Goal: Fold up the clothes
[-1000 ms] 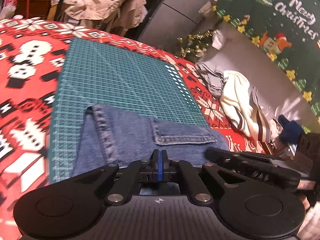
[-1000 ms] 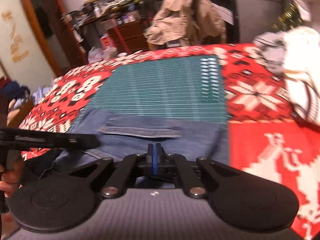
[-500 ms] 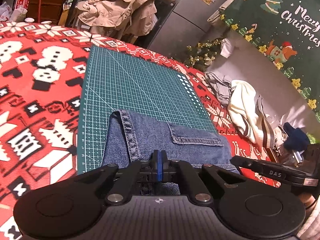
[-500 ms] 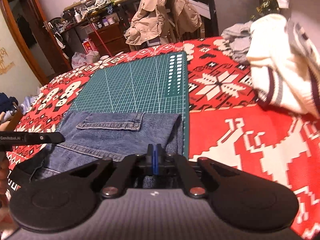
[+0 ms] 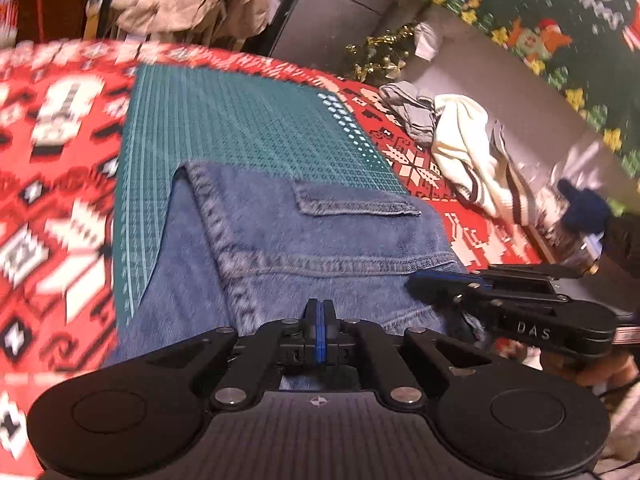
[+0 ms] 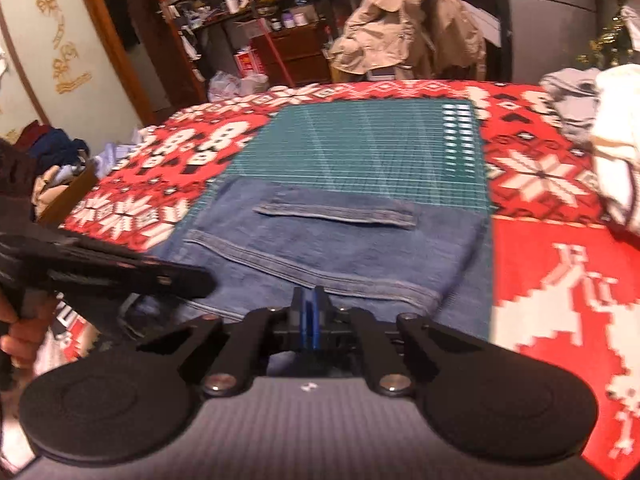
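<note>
My left black two-finger gripper (image 5: 319, 322) has its blue-padded fingers pressed together on the near edge of the blue denim jeans (image 5: 312, 240). My right black gripper (image 6: 307, 316) is likewise clamped on the same denim edge, further along toward the right. The jeans lie as a doubled panel, pocket flap (image 6: 336, 212) up, over the near edge of the green gridded cutting mat (image 6: 360, 144), which sits on the red-and-white knit-pattern tablecloth (image 6: 560, 280).

The near part of the jeans is hidden behind my grippers, so I can't tell whether the fold is done or partway.

Risks: both views are motion-blurred, so I judge the cloth is in motion. Uneven pull between the two grips could skew the fold, and thick denim could slip out of the pads.

Off the mat, a cream striped-trim sweater (image 5: 468, 152) and a grey garment (image 5: 412, 108) sit at the tablecloth's far right edge.

Writing: "DAS" reads on the right gripper's side (image 5: 534, 332); the green Christmas banner (image 5: 560, 20) lettering is too blurred to read.
</note>
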Available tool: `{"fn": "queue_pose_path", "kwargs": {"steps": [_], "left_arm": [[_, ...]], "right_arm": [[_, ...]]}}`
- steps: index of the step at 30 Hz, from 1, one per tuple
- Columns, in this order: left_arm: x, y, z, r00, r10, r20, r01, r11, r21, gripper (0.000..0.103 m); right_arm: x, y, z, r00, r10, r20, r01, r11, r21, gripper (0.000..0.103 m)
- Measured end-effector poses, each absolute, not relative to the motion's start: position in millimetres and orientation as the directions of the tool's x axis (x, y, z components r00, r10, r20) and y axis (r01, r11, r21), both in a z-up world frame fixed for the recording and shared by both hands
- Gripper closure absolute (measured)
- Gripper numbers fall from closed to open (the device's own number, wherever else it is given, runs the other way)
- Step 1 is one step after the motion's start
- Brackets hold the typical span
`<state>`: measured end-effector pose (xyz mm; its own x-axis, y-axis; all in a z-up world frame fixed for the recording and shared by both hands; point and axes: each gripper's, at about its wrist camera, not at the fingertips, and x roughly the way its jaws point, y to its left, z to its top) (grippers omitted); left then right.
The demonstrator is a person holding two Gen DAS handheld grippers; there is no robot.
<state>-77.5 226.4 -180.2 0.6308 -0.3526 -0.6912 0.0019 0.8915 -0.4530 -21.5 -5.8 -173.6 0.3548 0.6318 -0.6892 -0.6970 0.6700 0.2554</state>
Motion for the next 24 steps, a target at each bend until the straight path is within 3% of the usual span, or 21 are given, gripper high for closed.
{"fn": "queue_pose_path", "kwargs": {"steps": [9, 12, 14, 16, 24], "left_arm": [[-91.9, 224.6, -170.6, 0.648, -0.326, -0.688, -0.028, 0.893, -0.449, 0.101], [-103.9, 231.6, -156.6, 0.682, -0.308, -0.663, -0.034, 0.893, -0.45, 0.101], [-108.9, 245.3, -150.4, 0.717, -0.301, -0.628, -0.063, 0.87, -0.489, 0.101], [-108.4, 259.2, -152.3, 0.736, -0.278, -0.617, -0.111, 0.85, -0.515, 0.101], [-111.7, 274.6, -182.7, 0.665, -0.204, -0.718, -0.22, 0.865, -0.45, 0.101]], "right_arm": [[-22.0, -31.3, -168.3, 0.367, 0.616, -0.697, -0.664, 0.698, 0.268, 0.103], [-25.9, -45.7, -151.7, 0.44, 0.605, -0.664, -0.648, 0.725, 0.232, 0.093], [-17.6, -57.6, -150.5, 0.468, 0.578, -0.669, -0.613, 0.757, 0.226, 0.093], [-5.1, -62.1, -159.7, 0.473, 0.535, -0.7, -0.571, 0.791, 0.22, 0.1], [1.9, -56.9, -182.2, 0.46, 0.527, -0.714, -0.593, 0.781, 0.194, 0.102]]}}
